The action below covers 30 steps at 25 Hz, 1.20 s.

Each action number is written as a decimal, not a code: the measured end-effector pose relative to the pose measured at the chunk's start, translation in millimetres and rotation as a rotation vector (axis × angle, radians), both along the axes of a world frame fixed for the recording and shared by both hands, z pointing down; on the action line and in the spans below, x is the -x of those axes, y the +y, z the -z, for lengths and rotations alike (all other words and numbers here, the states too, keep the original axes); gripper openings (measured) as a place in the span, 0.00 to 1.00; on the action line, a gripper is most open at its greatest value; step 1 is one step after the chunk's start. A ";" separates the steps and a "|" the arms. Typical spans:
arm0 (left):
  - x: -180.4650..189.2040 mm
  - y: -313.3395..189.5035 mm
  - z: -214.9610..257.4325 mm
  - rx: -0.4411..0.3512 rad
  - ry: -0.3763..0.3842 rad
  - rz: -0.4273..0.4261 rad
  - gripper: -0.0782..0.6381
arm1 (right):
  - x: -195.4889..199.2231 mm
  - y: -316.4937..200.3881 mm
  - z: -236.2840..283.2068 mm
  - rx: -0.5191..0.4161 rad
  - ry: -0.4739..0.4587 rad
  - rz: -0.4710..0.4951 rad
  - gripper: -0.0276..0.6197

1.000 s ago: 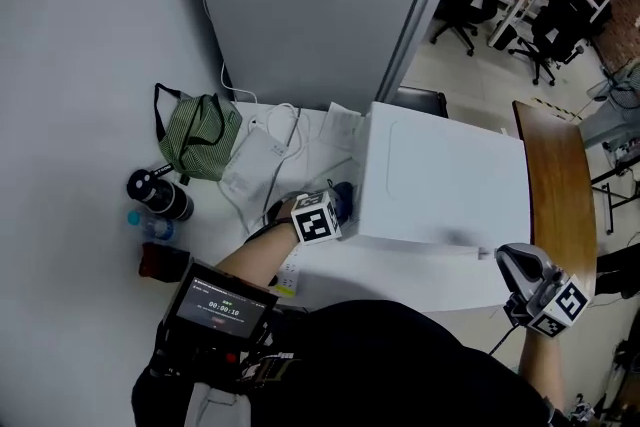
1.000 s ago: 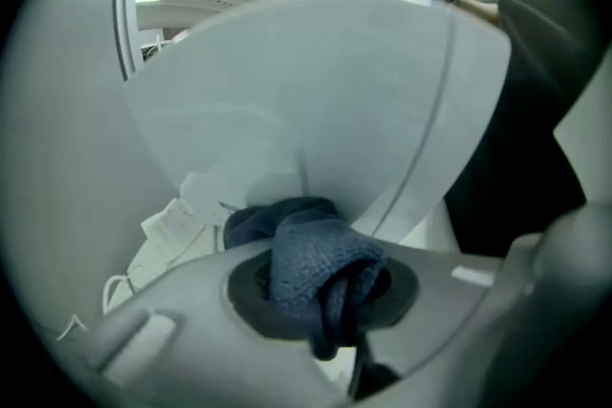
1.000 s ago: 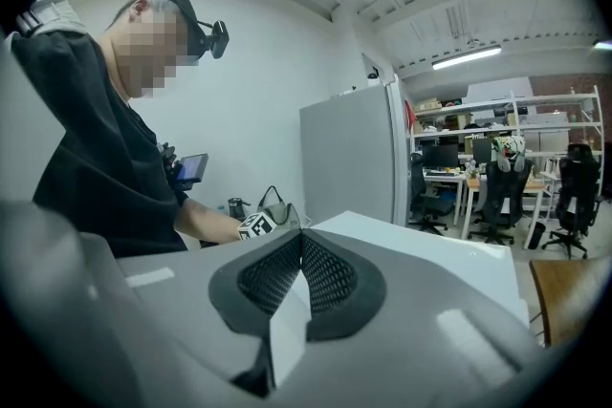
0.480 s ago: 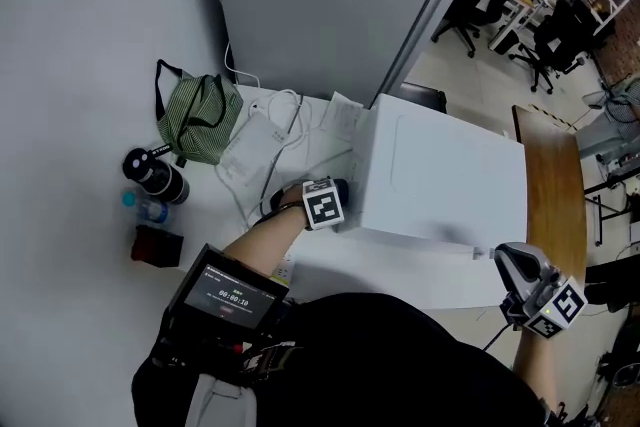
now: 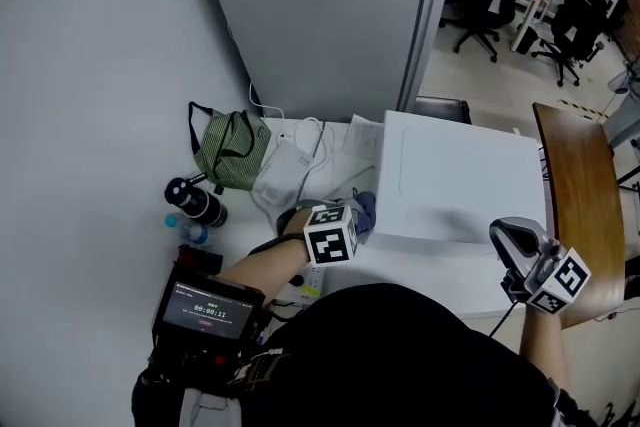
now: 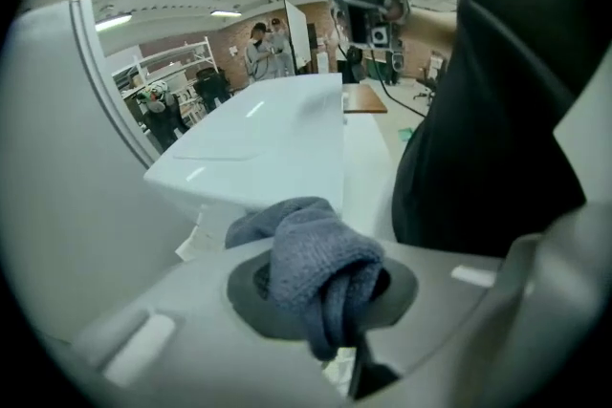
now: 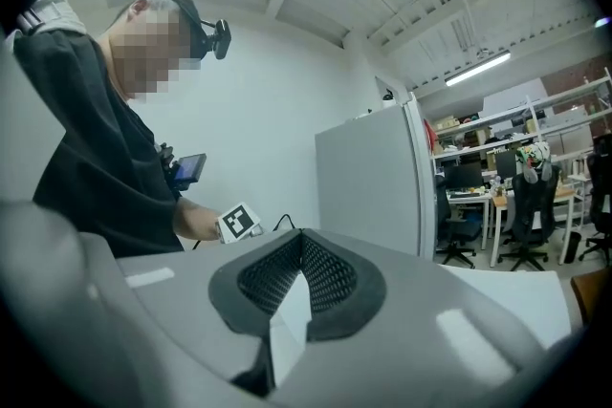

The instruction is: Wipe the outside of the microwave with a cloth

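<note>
Change: the left hand-held gripper [image 5: 352, 217] has drawn back a little towards the microwave's near left corner, the cloth with it; the head view has also swung, so the shift is small and hard to separate from that. The right one sits much as it did.
Left hand-held gripper: jaws clamped on the cloth [image 6: 317, 255] – a grey-blue wad bulging out past the pads.
Cloth: bunched and folded over itself, against or just beside the lower left side wall of the microwave [image 5: 462, 177]; contact itself is hidden in the head view.
Microwave: a plain white box on the white counter [image 5: 420, 267], top glossy and bare, no smear that can be made out.
Right hand-held gripper [image 5: 512, 247]: jaws together on nothing, held off the near right corner, apart from the casing.
Deciding relation: the microwave lies to the right of the cloth, its left wall running away from the person – so the next stroke probably goes along that wall, front to back, with a press rightwards.
Nearer arm: the left, by far.
</note>
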<state>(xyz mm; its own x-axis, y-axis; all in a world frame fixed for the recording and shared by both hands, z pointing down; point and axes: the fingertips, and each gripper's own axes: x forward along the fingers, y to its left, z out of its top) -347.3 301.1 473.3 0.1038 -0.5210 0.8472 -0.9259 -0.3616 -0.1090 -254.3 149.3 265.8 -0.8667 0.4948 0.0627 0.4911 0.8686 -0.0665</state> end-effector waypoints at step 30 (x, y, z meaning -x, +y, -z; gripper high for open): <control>27.7 34.1 -80.9 0.100 -0.116 0.213 0.19 | -27.5 -64.6 -20.3 0.015 0.007 0.060 0.05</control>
